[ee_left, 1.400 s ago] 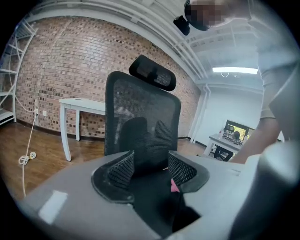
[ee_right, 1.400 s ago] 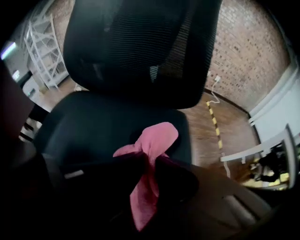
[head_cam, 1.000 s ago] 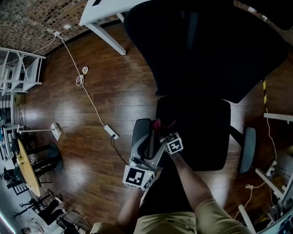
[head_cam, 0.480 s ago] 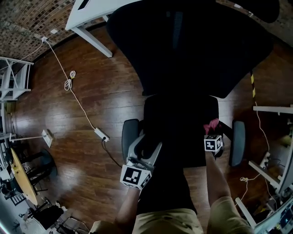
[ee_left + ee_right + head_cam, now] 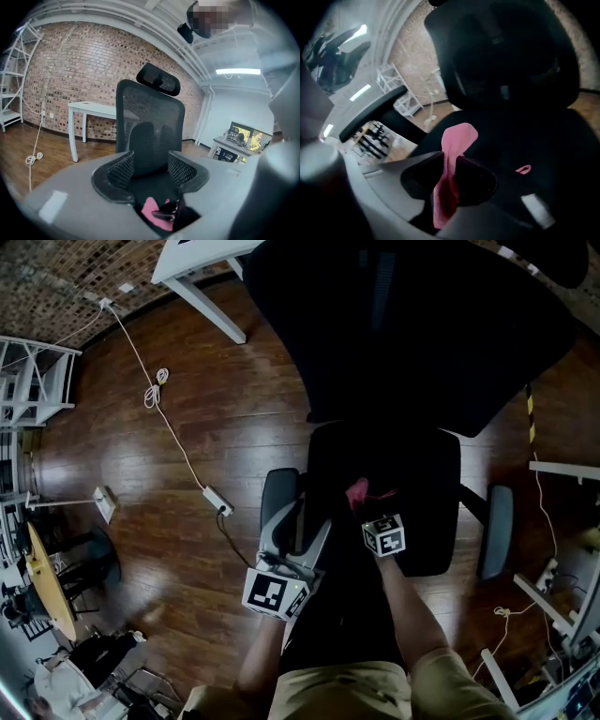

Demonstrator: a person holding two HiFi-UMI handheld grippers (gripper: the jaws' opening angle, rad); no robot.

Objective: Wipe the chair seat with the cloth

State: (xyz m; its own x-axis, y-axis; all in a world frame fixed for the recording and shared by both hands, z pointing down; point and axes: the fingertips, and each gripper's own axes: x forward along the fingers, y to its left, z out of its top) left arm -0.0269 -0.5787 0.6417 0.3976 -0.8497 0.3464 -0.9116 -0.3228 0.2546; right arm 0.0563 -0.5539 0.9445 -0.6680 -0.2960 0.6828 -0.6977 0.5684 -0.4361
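Observation:
The black office chair's seat (image 5: 412, 474) lies below me, its tall mesh backrest (image 5: 422, 324) beyond it. My right gripper (image 5: 366, 507) is shut on a pink cloth (image 5: 357, 492) and presses it on the seat's left middle. In the right gripper view the cloth (image 5: 460, 136) hangs pinched between the dark jaws of the right gripper (image 5: 447, 164), its free end spread on the seat (image 5: 534, 136). My left gripper (image 5: 298, 519) stands open by the left armrest (image 5: 278, 498). The left gripper view looks through the wide jaws of the left gripper (image 5: 150, 168) at the backrest (image 5: 150, 117) and the cloth (image 5: 152, 211).
A white desk (image 5: 202, 263) stands at the back left on the wood floor. A white cable and power strip (image 5: 217, 500) lie left of the chair. The right armrest (image 5: 494, 531) juts out on the right. White shelving (image 5: 37, 381) stands far left.
The right gripper swept the cloth from the seat's left front to its right edge, then back toward the left middle. The left gripper stayed by the left armrest.

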